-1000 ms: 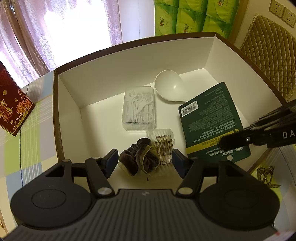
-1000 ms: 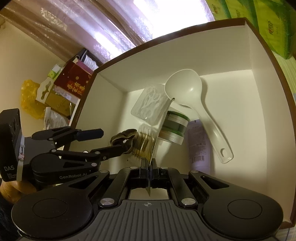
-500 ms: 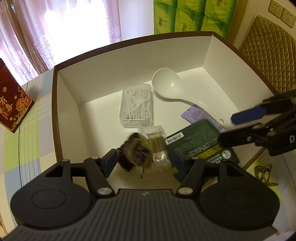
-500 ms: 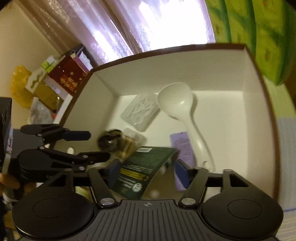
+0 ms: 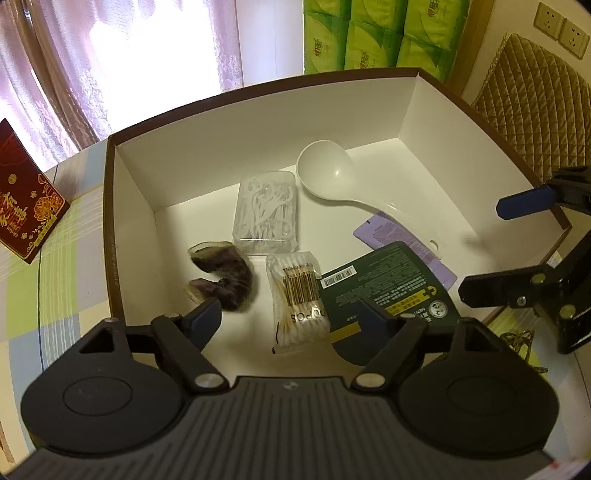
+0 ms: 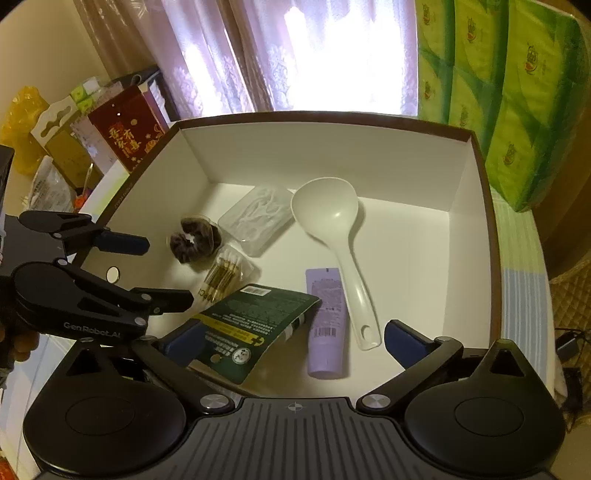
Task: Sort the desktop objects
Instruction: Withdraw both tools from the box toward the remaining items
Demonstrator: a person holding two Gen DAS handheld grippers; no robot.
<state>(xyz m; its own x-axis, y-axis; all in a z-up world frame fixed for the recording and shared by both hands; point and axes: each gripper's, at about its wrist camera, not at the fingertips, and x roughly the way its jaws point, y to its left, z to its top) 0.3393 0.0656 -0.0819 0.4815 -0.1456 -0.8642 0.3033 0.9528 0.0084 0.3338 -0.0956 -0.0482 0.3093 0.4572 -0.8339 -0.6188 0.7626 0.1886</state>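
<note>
A brown-rimmed white box (image 5: 258, 86) (image 6: 314, 116) holds a white spoon (image 5: 325, 171) (image 6: 325, 210), a clear case of floss picks (image 5: 266, 210) (image 6: 258, 218), a brown scrunchie (image 5: 225, 273) (image 6: 194, 242), a cotton swab pack (image 5: 299, 295) (image 6: 225, 275), a dark green packet (image 5: 384, 291) (image 6: 258, 314) and a lilac tube (image 5: 380, 230) (image 6: 327, 321). My left gripper (image 5: 290, 319) (image 6: 155, 269) hangs open over the box's near left side. Over the near right edge, my right gripper (image 6: 293, 339) (image 5: 498, 247) is open too. Neither holds anything.
A red gift box (image 5: 26, 206) (image 6: 127, 136) stands left of the box on a checked tablecloth (image 5: 55, 280). Green tissue packs (image 5: 376, 33) (image 6: 498, 92) are stacked behind it. A quilted chair back (image 5: 535, 103) is at the right.
The right gripper opened and the green packet fell flat into the box. The scrunchie dropped from between the left fingers onto the box floor. Both grippers drew back.
</note>
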